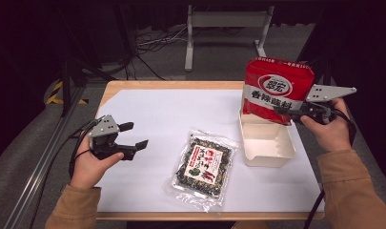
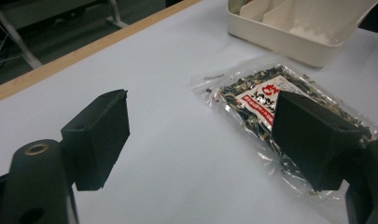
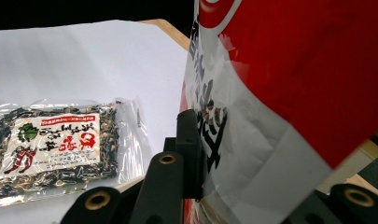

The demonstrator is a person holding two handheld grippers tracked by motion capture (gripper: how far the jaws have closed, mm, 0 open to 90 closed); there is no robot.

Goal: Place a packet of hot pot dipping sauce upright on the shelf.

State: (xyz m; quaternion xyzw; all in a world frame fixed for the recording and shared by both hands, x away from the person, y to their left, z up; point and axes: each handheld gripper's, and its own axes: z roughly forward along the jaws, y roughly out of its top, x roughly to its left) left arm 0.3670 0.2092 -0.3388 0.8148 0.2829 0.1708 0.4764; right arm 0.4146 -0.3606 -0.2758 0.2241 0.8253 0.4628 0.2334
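The red packet (image 1: 277, 88) hung upright above the far end of the cream box (image 1: 268, 143), its lower edge just over the back wall, held near its bottom corner by the right hand-held gripper (image 1: 289, 112). That gripper's jaws were clamped on the packet; in the right gripper view the left jaw pressed flat against the printed face (image 3: 252, 93).

To land it well, I judged, the packet needed to tip toward six o'clock and go down flat or on edge into one compartment, since the left gripper view showed a divider inside the box (image 2: 294, 23). With a grip so low on the packet, the tall upper part could flop, so a slow lowering looked wise, with the jaws parting only once the box bore its weight.

At about eight o'clock from the box lay the clear bag of dried greens (image 1: 206, 164), flat on the white sheet (image 1: 152, 119) and just apart from the box. Far off at nine o'clock, the left hand-held gripper (image 1: 136, 136) rested with jaws wide apart and nothing between them, free to steady the light box if it slid across the worktop (image 1: 171, 84).
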